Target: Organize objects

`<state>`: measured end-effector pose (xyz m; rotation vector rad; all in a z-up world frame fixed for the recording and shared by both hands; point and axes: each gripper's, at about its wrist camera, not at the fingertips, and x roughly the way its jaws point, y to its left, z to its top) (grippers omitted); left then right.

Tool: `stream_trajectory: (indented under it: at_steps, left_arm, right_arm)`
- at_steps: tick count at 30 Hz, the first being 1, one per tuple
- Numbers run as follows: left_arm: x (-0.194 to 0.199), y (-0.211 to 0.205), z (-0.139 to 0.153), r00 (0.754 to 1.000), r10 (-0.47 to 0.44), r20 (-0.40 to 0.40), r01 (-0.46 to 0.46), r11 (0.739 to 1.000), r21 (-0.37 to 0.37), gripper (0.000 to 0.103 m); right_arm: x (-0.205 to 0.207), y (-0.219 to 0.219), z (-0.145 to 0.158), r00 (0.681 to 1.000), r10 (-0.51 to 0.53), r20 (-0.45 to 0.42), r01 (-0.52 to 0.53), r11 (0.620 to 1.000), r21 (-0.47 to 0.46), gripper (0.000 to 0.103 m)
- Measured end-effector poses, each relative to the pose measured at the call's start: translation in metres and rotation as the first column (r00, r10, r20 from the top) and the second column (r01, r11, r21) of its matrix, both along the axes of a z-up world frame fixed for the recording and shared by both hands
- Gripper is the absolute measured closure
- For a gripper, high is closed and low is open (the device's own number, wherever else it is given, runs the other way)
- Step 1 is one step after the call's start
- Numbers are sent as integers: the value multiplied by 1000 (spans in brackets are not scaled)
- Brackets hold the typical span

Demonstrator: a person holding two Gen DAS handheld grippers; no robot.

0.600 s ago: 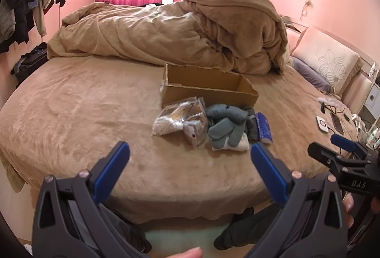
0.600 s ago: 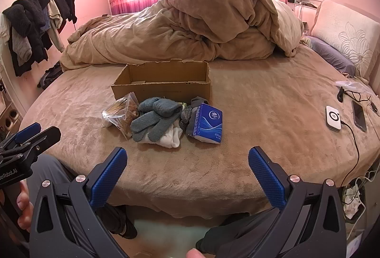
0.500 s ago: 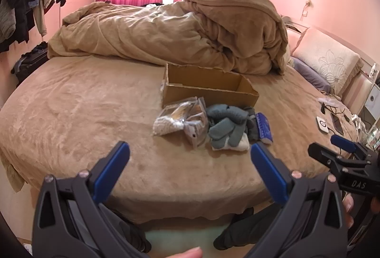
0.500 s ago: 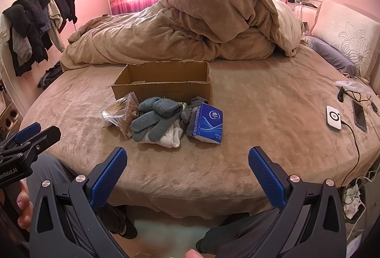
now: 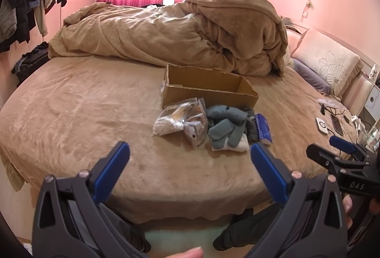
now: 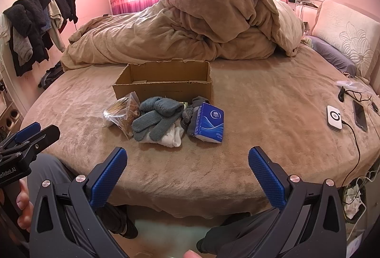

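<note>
An open cardboard box (image 5: 209, 89) (image 6: 163, 84) sits on the brown bed. In front of it lies a pile: clear plastic bags (image 5: 182, 120) (image 6: 121, 115), grey gloves (image 5: 225, 124) (image 6: 156, 117) on a white cloth (image 6: 171, 138), dark socks (image 6: 192, 113) and a blue tissue pack (image 5: 262, 128) (image 6: 209, 122). My left gripper (image 5: 188, 158) is open and empty, held near the bed's front edge, short of the pile. My right gripper (image 6: 186, 160) is open and empty, also short of the pile. Each gripper shows at the edge of the other's view.
A heaped brown duvet (image 6: 190, 29) fills the back of the bed. A white charger (image 6: 333, 117), a phone (image 6: 358, 115) and cables lie at the right edge. Pillows (image 6: 346, 34) stand at the right. Clothes (image 6: 35, 22) hang on the left wall.
</note>
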<state>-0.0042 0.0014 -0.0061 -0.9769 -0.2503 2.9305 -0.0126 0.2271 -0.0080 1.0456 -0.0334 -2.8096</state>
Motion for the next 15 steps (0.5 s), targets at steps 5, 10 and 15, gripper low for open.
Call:
stream_trajectory:
  at_steps: [5, 10, 15]
  left_arm:
    - [1, 0, 0, 1000, 1, -1, -1, 1000, -1, 0]
    - [3, 0, 0, 1000, 1, 1, -1, 1000, 2, 0]
    - [2, 1, 0, 1000, -1, 1, 1, 1000, 3, 0]
  right_arm:
    - [0, 0, 0, 1000, 0, 0, 0, 1000, -1, 0]
    - [0, 0, 0, 1000, 1, 0, -1, 1000, -2, 0]
    - [0, 0, 0, 1000, 0, 1, 0, 1000, -4, 0]
